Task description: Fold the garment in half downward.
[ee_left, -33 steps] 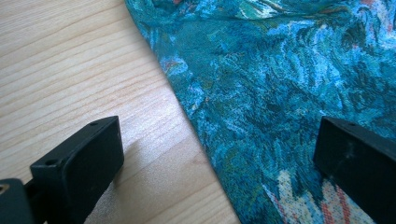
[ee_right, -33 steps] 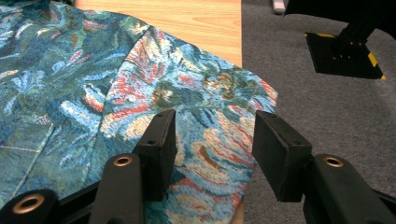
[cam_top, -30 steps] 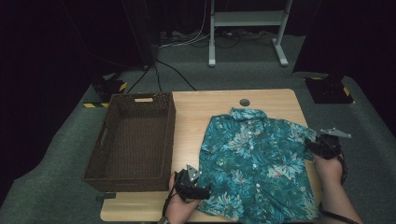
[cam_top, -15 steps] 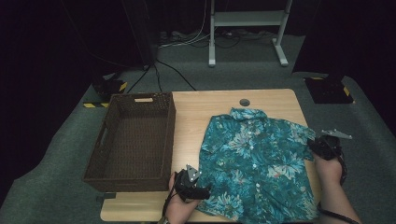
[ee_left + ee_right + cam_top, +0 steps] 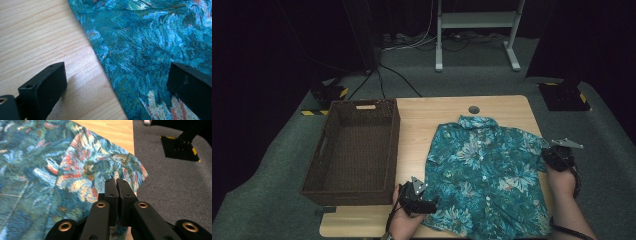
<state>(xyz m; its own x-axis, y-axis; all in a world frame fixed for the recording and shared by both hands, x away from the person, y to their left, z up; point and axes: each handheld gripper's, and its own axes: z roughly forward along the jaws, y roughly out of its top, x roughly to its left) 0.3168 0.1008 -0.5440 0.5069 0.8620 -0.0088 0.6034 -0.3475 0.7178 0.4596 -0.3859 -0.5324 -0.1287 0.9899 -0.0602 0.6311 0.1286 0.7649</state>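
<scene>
Dark room, wooden desk [image 5: 437, 115]. Shirt [image 5: 487, 170] hem cut off below. Right gripper [image 5: 116, 185] fingers just clamped onto sleeve; left gripper [image 5: 112, 85] fingers wide, straddling shirt edge.

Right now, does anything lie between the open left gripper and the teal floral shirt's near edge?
Nothing visible does. The left gripper has its jaws spread astride the teal floral shirt hem, one over the bare light wooden table, the other over the cloth.

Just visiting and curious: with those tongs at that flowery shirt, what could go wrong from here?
The right tongs, whose jaws have just been closing, pinch only the sleeve's edge on the shirt; thin cloth might slip free when lifted. The left tongs stand open astride the hem, so a one-sided pull may drag and bunch it. The sleeve overhangs the table edge.
</scene>
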